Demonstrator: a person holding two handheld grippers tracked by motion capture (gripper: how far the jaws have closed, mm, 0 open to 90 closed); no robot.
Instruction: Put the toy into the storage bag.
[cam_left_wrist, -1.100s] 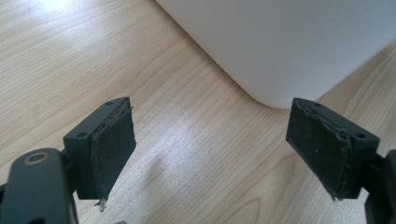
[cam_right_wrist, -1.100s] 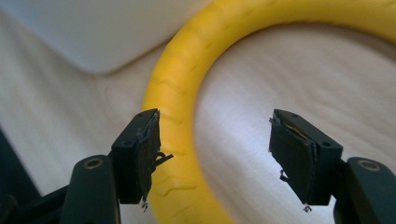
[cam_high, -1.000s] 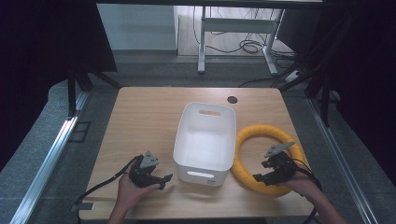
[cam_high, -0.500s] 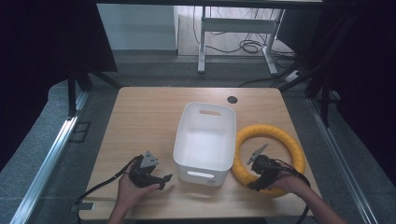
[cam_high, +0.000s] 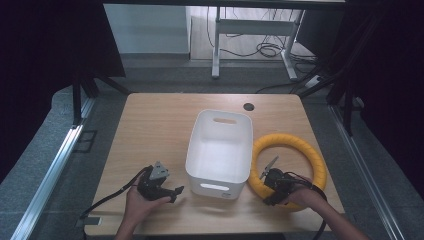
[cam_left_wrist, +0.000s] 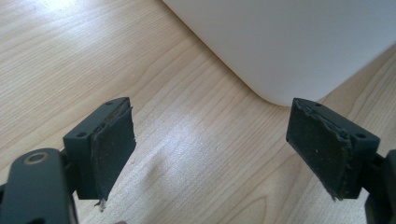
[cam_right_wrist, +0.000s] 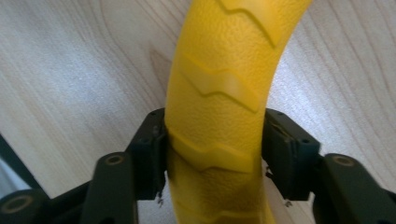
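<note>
Yellow ring (cam_high: 305, 150) lies on the wooden table (cam_high: 150, 125), touching the white bin (cam_high: 220, 150); no writing is readable anywhere. Right gripper (cam_right_wrist: 212, 149) pinches the ring's near rim. Left gripper (cam_left_wrist: 210, 140) has its jaws spread wide beside the bin.

The left gripper (cam_high: 176, 192) rests low with jaws spread wide, while the right gripper (cam_high: 266, 196) is clamped tight.

pale matt wood-grain table (cam_high: 160, 125); smooth white plastic bin (cam_high: 220, 150); pebbled, ridged yellow ring (cam_right_wrist: 224, 93); matt black tongs pads (cam_left_wrist: 112, 149).
</note>
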